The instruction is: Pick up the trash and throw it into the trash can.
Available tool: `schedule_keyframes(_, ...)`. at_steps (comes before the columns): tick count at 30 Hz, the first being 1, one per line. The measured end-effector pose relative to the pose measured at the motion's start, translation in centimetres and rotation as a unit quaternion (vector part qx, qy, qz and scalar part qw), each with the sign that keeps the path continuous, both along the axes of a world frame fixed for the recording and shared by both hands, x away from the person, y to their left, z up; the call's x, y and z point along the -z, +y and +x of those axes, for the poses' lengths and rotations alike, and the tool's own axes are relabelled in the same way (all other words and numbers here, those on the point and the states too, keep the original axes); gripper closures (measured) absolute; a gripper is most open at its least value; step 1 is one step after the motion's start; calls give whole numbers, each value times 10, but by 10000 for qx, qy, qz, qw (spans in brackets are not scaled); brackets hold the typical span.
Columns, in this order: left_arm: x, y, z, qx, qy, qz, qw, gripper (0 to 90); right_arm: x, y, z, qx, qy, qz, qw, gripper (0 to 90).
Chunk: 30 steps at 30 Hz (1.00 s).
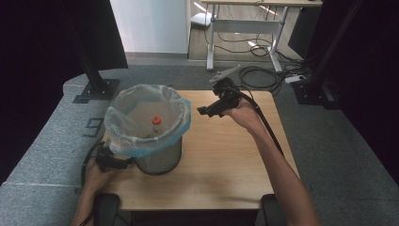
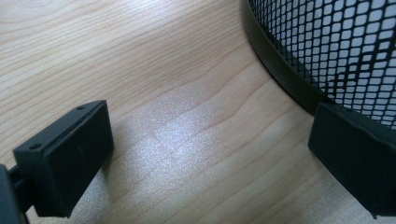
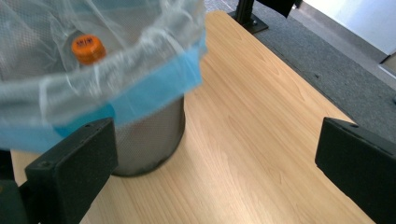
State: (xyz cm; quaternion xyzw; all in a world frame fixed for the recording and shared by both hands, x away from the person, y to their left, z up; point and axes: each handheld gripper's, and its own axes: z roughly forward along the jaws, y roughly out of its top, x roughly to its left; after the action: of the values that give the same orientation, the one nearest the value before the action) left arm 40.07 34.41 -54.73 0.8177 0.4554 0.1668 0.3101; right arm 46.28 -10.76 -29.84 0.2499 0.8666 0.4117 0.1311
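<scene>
Nearest the camera, at bottom left of the high view: forearm and hand on the desk's left front corner, holding the left gripper low against the foot of the bin. Fingers spread wide in the left gripper view, nothing between them but bare wood; left finger over the desk, right finger just against the bin's black base band, touching or a hair off, cannot tell which. Black wire mesh rising above that band. Further right and up in the high view: round mesh bin standing upright on the left half of the desk, lined with a clear bag whose blue-edged rim folds down over the outside. Inside, a bottle with an orange cap, upright or nearly so, low in the bag; body hard to make out through the plastic. Same cap seen through the film in the right gripper view, behind the folded blue edge. Right of the bin, open wood. Further right again: right gripper held up in the air over the desk's far right part, pointing left toward the bin, apart from it, cable trailing back along the forearm. Fingers wide apart and empty in the right gripper view, left one in front of the bin's side, right one over the desk edge. Beyond the desk: grey carpet, black stand bases, a white-legged table with loose cables.
</scene>
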Motion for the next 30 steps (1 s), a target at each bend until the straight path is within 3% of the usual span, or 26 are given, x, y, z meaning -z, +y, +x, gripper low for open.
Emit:
schedule_keyframes(14,0,0,0,-19,-4,6,10000,0,46,-57,-17,524,-36,118,9986,0)
schedule_keyframes(18,0,0,0,-23,-4,7,10000,0,67,-74,-23,719,-75,91,9973,0)
schedule_keyframes(30,0,0,-1,-38,-3,10,10000,0,134,-116,-39,1241,81,222,9920,0)
